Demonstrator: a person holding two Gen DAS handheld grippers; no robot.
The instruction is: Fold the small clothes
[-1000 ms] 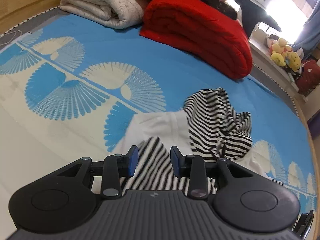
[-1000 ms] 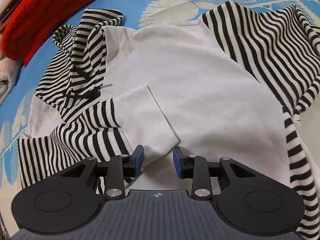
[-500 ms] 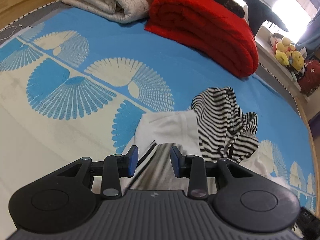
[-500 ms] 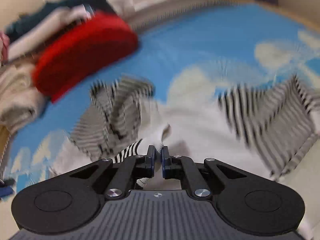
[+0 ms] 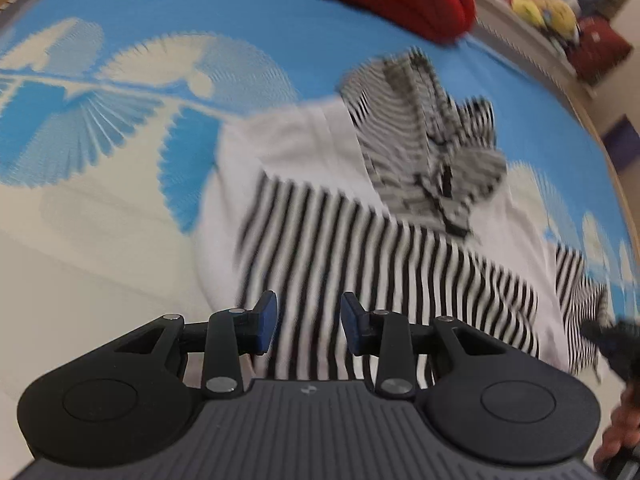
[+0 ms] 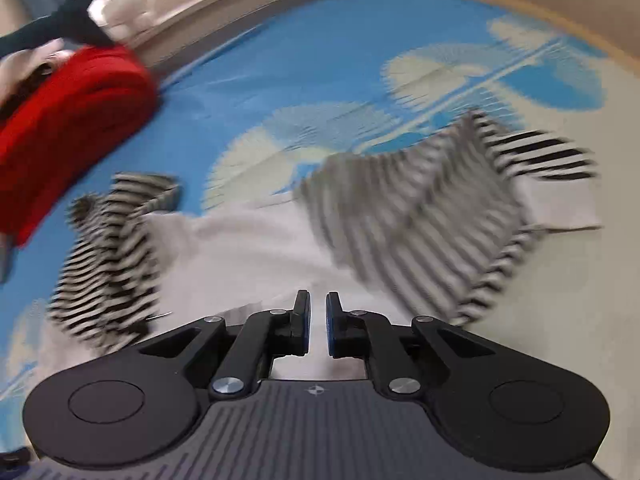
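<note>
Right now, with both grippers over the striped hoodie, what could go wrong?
The right gripper has just been opening its jaws to a narrow gap; blur hides whether cloth sits between them, so any pinched hoodie fabric may slip. The left gripper hangs open over the striped sleeve and may bunch it.

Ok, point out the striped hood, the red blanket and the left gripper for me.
striped hood (image 5: pixel 432 148), left wrist view, middle of the bunched hood.
red blanket (image 6: pixel 64 120), right wrist view, its rolled front.
left gripper (image 5: pixel 307 326), left wrist view, gap between the jaws.
</note>
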